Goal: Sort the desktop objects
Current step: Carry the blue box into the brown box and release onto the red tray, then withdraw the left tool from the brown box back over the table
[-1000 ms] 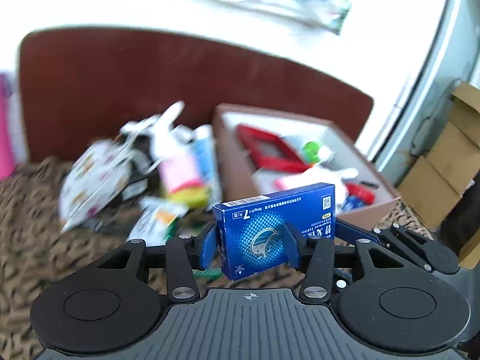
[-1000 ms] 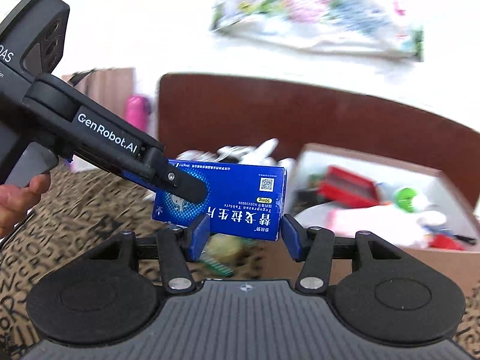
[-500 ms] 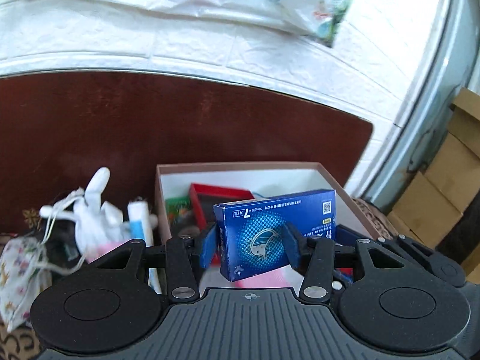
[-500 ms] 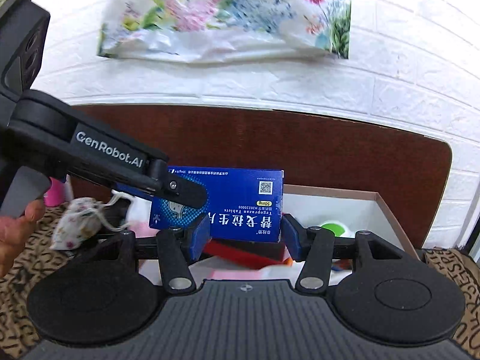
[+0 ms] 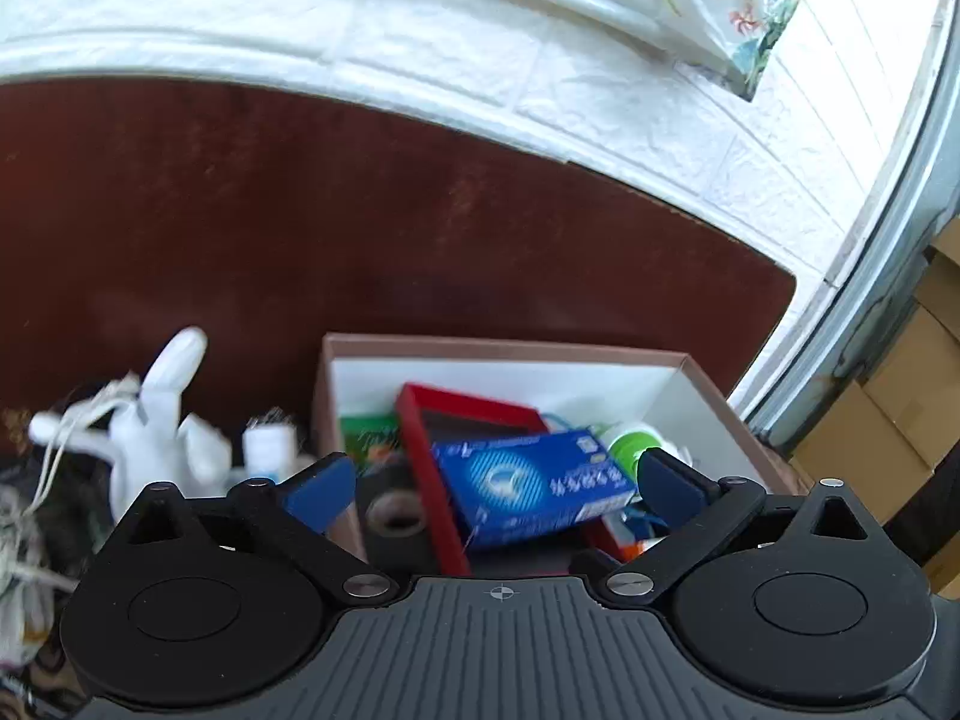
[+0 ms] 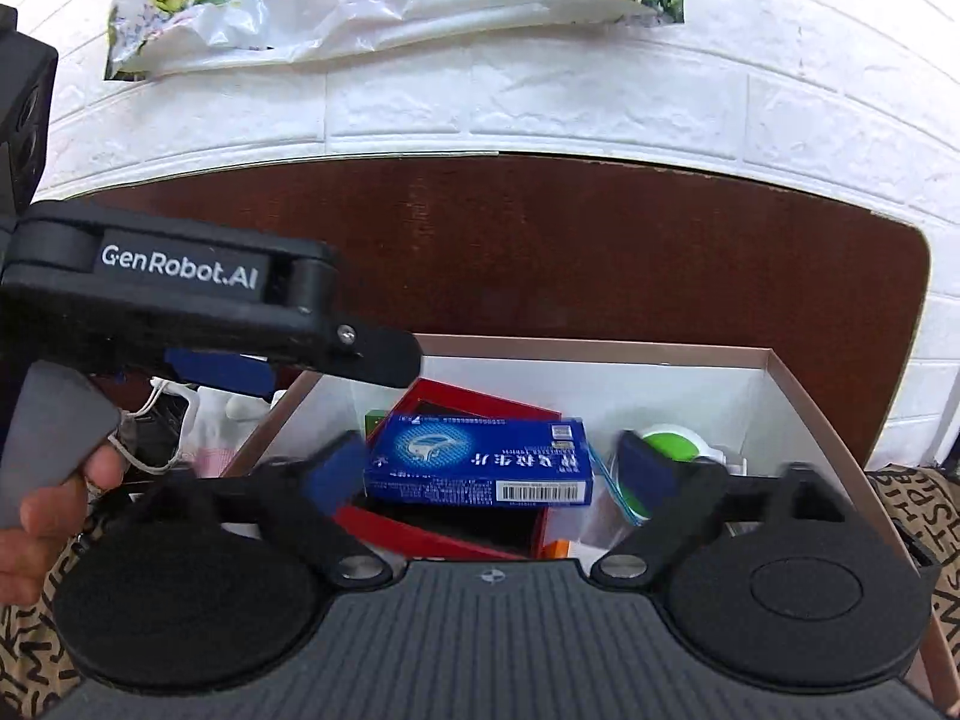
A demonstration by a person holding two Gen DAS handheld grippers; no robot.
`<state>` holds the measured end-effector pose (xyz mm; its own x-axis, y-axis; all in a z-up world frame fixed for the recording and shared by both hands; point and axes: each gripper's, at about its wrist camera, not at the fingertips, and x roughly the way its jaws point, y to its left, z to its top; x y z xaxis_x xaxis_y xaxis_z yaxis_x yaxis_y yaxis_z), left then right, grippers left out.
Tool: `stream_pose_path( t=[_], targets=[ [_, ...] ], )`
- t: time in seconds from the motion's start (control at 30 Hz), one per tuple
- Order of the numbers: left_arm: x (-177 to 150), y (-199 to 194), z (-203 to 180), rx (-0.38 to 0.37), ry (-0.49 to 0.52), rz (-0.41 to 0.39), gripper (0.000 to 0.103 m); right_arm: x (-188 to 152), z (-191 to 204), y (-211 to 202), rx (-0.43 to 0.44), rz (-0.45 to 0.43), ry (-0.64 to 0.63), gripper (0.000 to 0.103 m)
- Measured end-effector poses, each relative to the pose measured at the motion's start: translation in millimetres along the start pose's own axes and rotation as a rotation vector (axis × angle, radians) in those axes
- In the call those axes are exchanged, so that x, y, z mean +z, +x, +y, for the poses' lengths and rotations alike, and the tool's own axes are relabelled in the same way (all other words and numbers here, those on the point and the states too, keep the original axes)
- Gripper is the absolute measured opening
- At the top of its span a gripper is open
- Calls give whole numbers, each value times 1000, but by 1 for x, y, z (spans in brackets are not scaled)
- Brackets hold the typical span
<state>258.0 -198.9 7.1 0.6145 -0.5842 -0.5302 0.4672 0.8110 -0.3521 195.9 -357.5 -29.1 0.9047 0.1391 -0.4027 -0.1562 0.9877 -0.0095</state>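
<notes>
Left gripper (image 5: pixel 492 486): jaws wide, nothing between the pads. Right gripper (image 6: pixel 492 468): jaws also spread wide, empty; its fingers are motion-blurred.

Blue box (image 6: pixel 480 462) sits ahead of and between both sets of jaws, clear of every pad, lying tilted on the red case (image 6: pixel 462 531) inside the carton (image 6: pixel 798 396). Cannot tell whether it has fully settled or is mid-drop.

Step, as I judge it: release of blue box into the carton, done or nearly so. Next move likely calls for backing both grippers out over the near wall, then turning left toward the unsorted pile.

Around, near to far:
- Tape roll (image 5: pixel 393 516) just ahead of the left gripper's left finger, inside the carton.
- Green-capped item (image 6: pixel 669 450) just beyond the right gripper's right finger.
- White bottle (image 5: pixel 162 414) and small white tube (image 5: pixel 267 450) outside the carton, left of the left jaws; strings tangled there.
- Brown board (image 5: pixel 420 228) behind, white brick wall (image 6: pixel 540 102) beyond.

In the way: the left gripper's arm crosses the right view at upper left, near the carton's left wall; clash risk if both retreat together.
</notes>
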Motion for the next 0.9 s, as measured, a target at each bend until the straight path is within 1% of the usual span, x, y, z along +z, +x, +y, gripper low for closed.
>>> stream_pose_path(
  t=[0.1,0.2,0.33,0.43,0.5,0.63,0.73,0.9],
  targets=[
    [-12,-10,2,-11,0,19,103,-7,8,-8,-13,12,-7,101],
    [-26,-22,-2,-7,35,16,103,-11,15,-15,-23,28,1,102],
    [-44,-38,-10,30,102,9,103,-17,24,-28,-17,28,14,103],
    [-53,-43,-15,83,165,24,103,-20,29,-38,-28,41,23,103],
    [-58,-52,-16,94,174,17,103,-20,33,-44,-28,47,16,103],
    [-68,-72,-19,116,181,5,103,-25,41,-62,-24,21,2,103],
    [-74,-86,-22,136,200,6,103,-29,49,-73,-19,21,-1,103],
    [-89,-114,-25,202,235,-22,103,-38,62,-91,4,18,14,103]
  ],
)
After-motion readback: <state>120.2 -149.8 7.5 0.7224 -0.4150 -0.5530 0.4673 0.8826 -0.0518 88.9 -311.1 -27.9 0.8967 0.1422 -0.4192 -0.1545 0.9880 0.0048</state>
